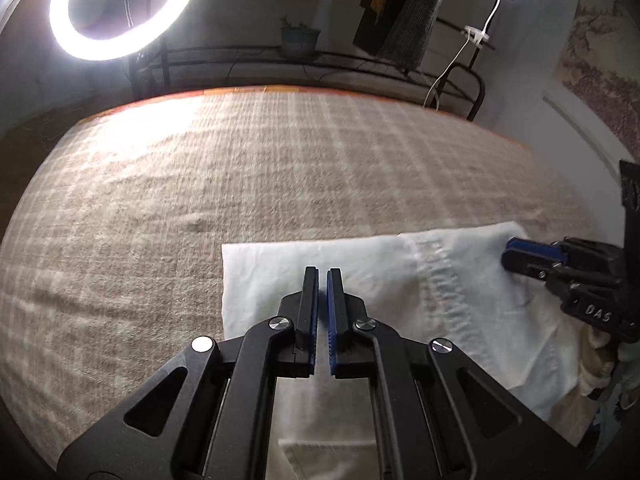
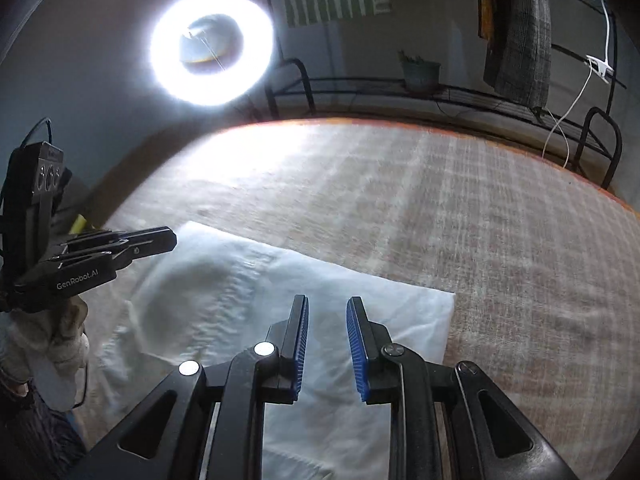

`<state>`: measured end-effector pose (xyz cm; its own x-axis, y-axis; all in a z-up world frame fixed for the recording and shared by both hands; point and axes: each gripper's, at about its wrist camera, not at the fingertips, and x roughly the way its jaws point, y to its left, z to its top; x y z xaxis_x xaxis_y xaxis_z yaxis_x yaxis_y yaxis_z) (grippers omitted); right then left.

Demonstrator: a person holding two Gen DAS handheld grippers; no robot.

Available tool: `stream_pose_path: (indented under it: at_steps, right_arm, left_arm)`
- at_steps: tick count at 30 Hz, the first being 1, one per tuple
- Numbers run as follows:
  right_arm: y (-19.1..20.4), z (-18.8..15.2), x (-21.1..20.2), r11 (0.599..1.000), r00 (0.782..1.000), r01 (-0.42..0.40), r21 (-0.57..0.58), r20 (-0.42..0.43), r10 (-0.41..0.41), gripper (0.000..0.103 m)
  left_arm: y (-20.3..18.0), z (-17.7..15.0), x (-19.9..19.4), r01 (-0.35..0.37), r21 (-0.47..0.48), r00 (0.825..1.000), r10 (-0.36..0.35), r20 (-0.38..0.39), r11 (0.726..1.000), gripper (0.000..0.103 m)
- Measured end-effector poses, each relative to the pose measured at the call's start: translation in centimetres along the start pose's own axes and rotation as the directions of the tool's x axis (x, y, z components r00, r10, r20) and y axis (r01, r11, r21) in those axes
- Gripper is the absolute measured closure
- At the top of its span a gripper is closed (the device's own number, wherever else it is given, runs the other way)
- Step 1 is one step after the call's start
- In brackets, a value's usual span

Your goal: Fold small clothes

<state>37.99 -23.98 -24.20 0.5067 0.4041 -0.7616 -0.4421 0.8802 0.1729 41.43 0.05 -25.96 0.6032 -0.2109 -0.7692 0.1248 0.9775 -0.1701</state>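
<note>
A white garment [image 1: 384, 272] lies folded flat on the beige plaid bed cover [image 1: 240, 168]; it also shows in the right wrist view [image 2: 248, 292]. My left gripper [image 1: 322, 272] hovers over the garment's left part, its jaws nearly closed with a thin gap and nothing between them. It also shows in the right wrist view [image 2: 170, 240] at the garment's left edge. My right gripper [image 2: 327, 304] is open and empty above the garment's right part. It also shows in the left wrist view [image 1: 510, 254] over the garment's right side.
The bed cover [image 2: 460, 220] reaches to an orange far edge [image 1: 256, 90]. A black metal rack [image 1: 304, 60] with a potted plant [image 1: 298, 40] stands behind. A bright ring light [image 1: 124, 4] shines at the upper left. Dark clothes [image 1: 404, 8] hang at the back.
</note>
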Motion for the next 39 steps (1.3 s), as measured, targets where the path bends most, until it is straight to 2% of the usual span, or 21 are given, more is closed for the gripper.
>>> stream_pose_path:
  at_steps: [5, 11, 15, 20, 24, 27, 29, 33, 39]
  right_arm:
    - [-1.9, -0.8, 1.9, 0.999, 0.999, 0.010, 0.032, -0.031, -0.009, 0.085]
    - [-2.4, -1.5, 2.7, 1.000, 0.998, 0.013, 0.026, -0.055, -0.011, 0.087]
    - [-2.9, -1.2, 0.8, 0.998, 0.998, 0.041, 0.041, -0.048, -0.039, 0.086]
    - [-3.1, -3.2, -4.0, 0.994, 0.999, -0.051, 0.094, -0.001, 0.051, 0.083]
    - [-2.1, -6.0, -6.4, 0.992, 0.996, -0.084, 0.096, 0.001, 0.084, 0.083]
    - [-1.6, -7.9, -6.5, 0.992, 0.996, -0.077, 0.099, -0.025, 0.080, 0.083]
    - [-1.8, -8.7, -5.9, 0.994, 0.997, -0.053, 0.097, -0.053, 0.058, 0.083]
    - [-2.5, -10.3, -5.2, 0.991, 0.995, -0.034, 0.128, -0.086, 0.045, 0.083]
    - [-3.6, -11.4, -5.0, 0.985, 0.992, -0.047, 0.165, -0.108, 0.065, 0.082]
  left_arm:
    - [0.4, -1.2, 2.0, 0.001, 0.007, 1.000, -0.001, -0.002, 1.000, 0.102]
    - [0.5, -1.2, 1.6, -0.012, 0.004, 1.000, 0.012, -0.020, 1.000, 0.102]
    - [1.9, -1.2, -1.7, -0.001, -0.045, 1.000, 0.002, 0.020, 0.999, 0.102]
    - [2.5, -2.7, -6.0, 0.063, -0.062, 0.997, -0.061, 0.037, 0.996, 0.102]
    - [1.7, -5.3, -6.8, 0.084, -0.053, 0.996, -0.084, 0.003, 0.995, 0.102]
    - [1.4, -7.3, -6.0, 0.050, -0.030, 0.998, -0.051, -0.041, 0.998, 0.102]
    - [1.9, -8.5, -5.4, 0.041, -0.053, 0.997, -0.044, -0.065, 0.998, 0.102]
    - [2.1, -9.6, -5.1, 0.013, -0.023, 0.997, -0.015, -0.074, 1.000, 0.102]
    - [3.0, -10.7, -5.9, -0.010, -0.008, 0.995, 0.009, -0.097, 1.000, 0.101]
